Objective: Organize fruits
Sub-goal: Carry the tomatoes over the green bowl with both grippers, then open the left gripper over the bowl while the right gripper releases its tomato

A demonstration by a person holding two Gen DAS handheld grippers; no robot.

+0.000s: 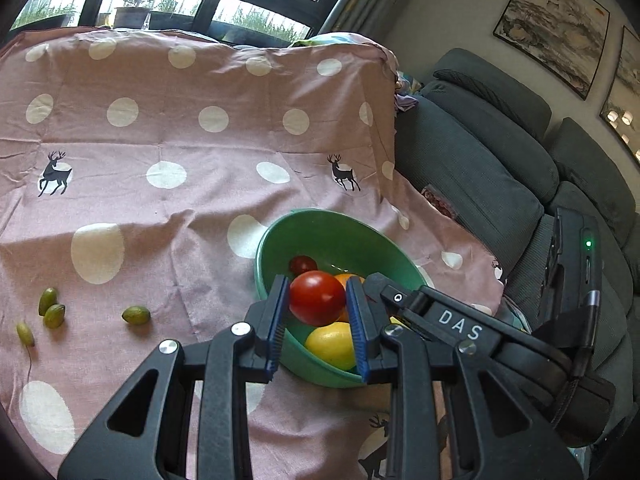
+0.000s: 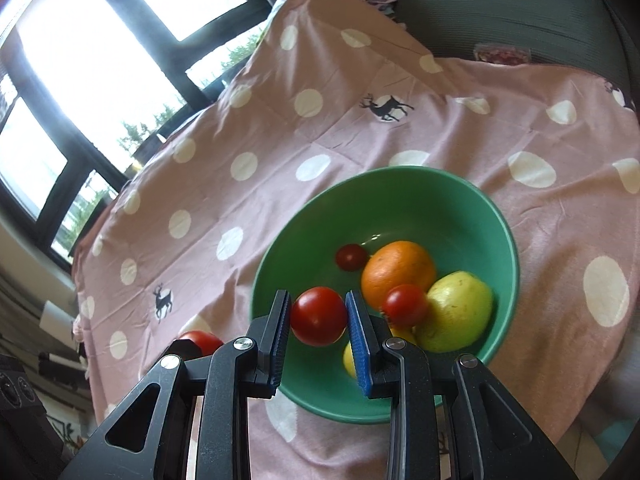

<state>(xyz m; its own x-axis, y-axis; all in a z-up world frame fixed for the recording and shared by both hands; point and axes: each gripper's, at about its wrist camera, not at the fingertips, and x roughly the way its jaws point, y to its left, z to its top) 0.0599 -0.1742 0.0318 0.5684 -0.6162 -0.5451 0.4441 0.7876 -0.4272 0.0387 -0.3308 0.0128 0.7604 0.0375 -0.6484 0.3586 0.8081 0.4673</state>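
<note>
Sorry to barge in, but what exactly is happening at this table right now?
A person is sorting fruit with two handheld grippers. The left gripper and the right gripper each clamp a red tomato over the green bowl. The bowl already holds an orange, a yellow-green fruit and small tomatoes. Four small green fruits lie loose on the pink spotted cloth.

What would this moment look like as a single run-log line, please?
left hand-held gripper: shut on tomato | right hand-held gripper: shut on tomato | both over green bowl | olives on cloth
</note>
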